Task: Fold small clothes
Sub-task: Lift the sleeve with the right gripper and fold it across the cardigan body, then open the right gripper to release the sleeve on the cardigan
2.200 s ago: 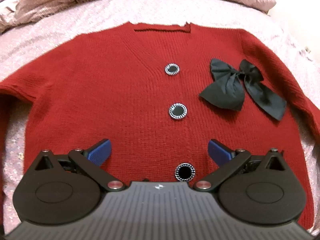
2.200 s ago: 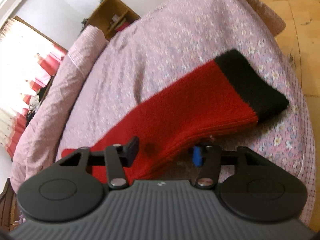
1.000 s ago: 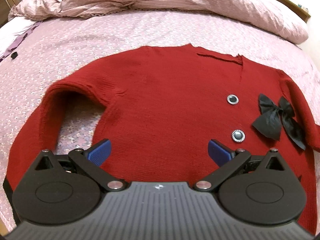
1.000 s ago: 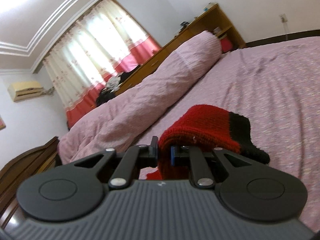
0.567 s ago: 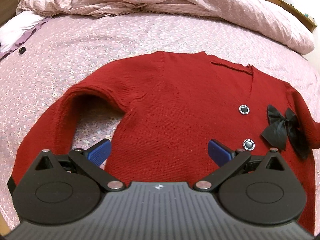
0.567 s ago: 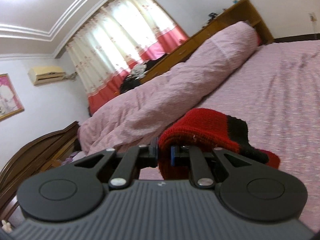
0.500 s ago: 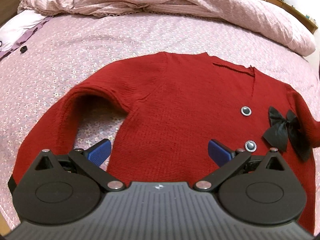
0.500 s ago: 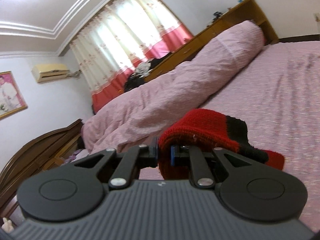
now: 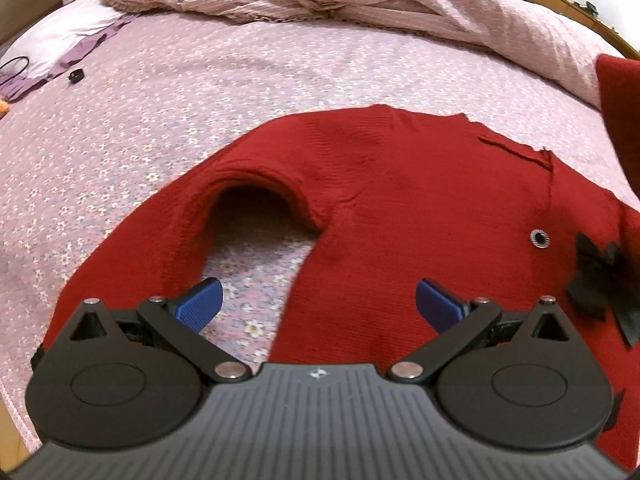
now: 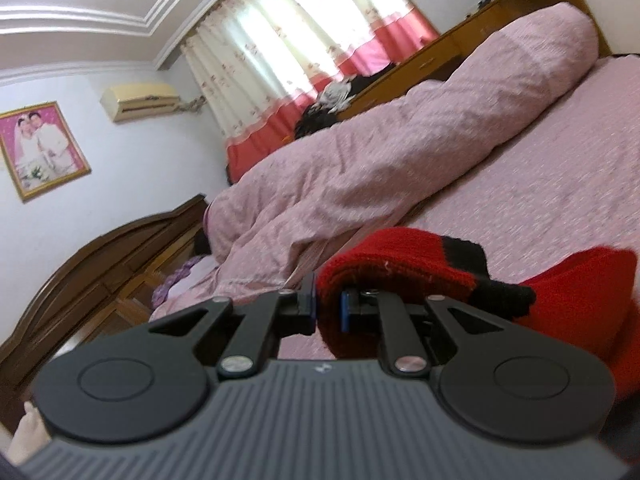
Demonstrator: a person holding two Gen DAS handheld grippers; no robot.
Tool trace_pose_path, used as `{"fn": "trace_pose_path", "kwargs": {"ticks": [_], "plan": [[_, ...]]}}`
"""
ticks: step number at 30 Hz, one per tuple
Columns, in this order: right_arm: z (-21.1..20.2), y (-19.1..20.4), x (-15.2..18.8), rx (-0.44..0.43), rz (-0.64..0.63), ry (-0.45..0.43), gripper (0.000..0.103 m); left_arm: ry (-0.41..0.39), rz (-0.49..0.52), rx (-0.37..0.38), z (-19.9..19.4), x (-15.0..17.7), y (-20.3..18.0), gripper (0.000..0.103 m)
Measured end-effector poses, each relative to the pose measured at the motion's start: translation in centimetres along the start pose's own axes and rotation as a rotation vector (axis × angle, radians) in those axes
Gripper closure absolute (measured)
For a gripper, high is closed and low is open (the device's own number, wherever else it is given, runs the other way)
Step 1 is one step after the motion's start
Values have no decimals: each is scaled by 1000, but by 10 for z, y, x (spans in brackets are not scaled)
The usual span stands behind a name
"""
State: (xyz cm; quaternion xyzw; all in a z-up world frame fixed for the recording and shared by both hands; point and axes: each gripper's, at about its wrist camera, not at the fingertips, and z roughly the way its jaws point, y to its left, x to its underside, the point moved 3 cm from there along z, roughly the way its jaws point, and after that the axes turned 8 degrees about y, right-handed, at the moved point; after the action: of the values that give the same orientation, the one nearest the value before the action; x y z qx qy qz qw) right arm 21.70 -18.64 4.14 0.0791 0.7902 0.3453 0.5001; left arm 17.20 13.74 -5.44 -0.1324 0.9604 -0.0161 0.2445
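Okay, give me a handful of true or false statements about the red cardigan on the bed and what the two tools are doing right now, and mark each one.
1. The right tool is shut on the sleeve of the red cardigan. True.
2. The left tool is gripping the cardigan's hem. False: its fingers are spread wide and hold nothing.
3. The sleeve in the right tool ends in a black cuff. True.
4. The black bow lies on the bedsheet beside the cardigan. False: it sits on the cardigan's front.
5. The other sleeve is folded across the chest. False: it lies curved out to the side on the sheet.
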Motion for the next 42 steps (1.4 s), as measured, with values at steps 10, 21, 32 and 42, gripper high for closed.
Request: {"fn": "trace_pose_path", "kwargs": {"ticks": [10,21,32,42], "plan": [[58,13,43,1,-46,179,89,14,-17,-13,14,-4,17,0],[95,9,99,23,-97,374,86,16,-12,-15,19,-4,20,0],[78,18,122,-8,-35,560,38,-23,-8,-25,-1,-8,19,0],[16,-1,83,15,-62,530,38,-84,88,-2,-21,-27,-20,0]]}}
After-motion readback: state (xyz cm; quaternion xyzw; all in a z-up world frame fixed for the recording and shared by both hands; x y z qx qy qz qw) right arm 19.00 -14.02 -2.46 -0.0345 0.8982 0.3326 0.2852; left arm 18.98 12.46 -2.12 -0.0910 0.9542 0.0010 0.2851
